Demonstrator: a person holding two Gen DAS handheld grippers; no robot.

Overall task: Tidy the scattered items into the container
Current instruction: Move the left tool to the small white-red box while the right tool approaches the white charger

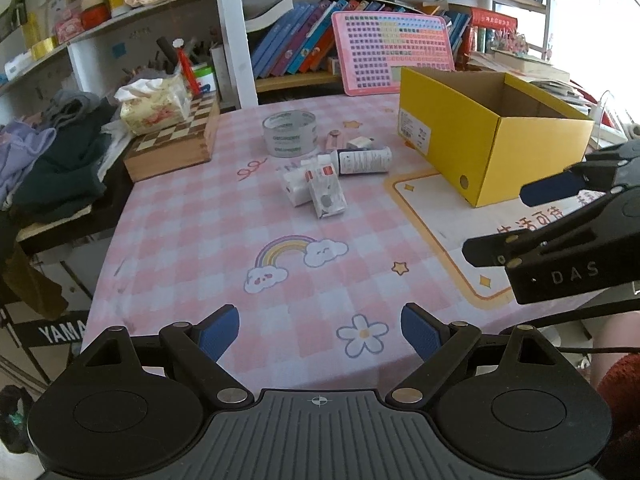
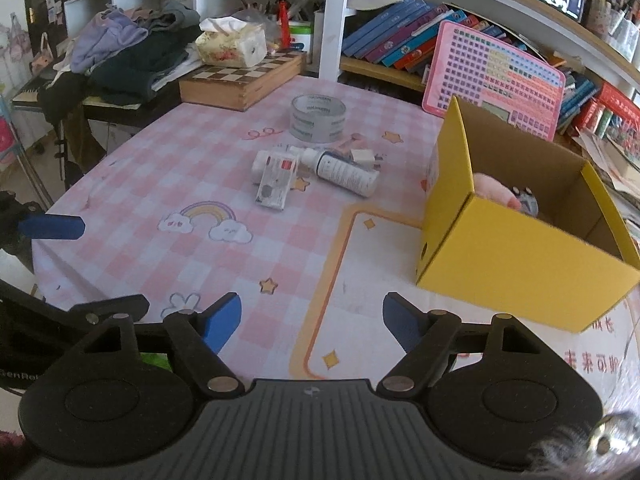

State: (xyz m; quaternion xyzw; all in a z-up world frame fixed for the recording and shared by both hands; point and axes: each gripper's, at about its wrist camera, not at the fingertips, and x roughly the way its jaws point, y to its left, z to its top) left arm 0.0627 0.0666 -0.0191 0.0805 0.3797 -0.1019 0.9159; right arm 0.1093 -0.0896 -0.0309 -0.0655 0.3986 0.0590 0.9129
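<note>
A yellow cardboard box (image 1: 480, 148) (image 2: 508, 248) stands open on the pink checked tablecloth, with a pink plush toy (image 2: 500, 194) inside. Scattered mid-table are a roll of clear tape (image 1: 290, 133) (image 2: 318, 117), a white spray bottle (image 1: 362, 161) (image 2: 344, 172), two small white packs (image 1: 316, 188) (image 2: 274, 180), a white charger plug (image 1: 359, 143) (image 2: 364, 157) and a small pink item (image 1: 333, 138). My left gripper (image 1: 320, 330) hovers open and empty over the near table. My right gripper (image 2: 312, 320) is open and empty too, left of the box; it also shows in the left wrist view (image 1: 516, 216).
A wooden chessboard box (image 1: 174, 148) (image 2: 244, 78) with a tissue pack (image 1: 154, 106) (image 2: 232, 42) on it sits at the table's far left, beside piled clothes (image 1: 52, 160). A pink chart board (image 1: 394, 50) (image 2: 494, 78) leans on bookshelves behind the box.
</note>
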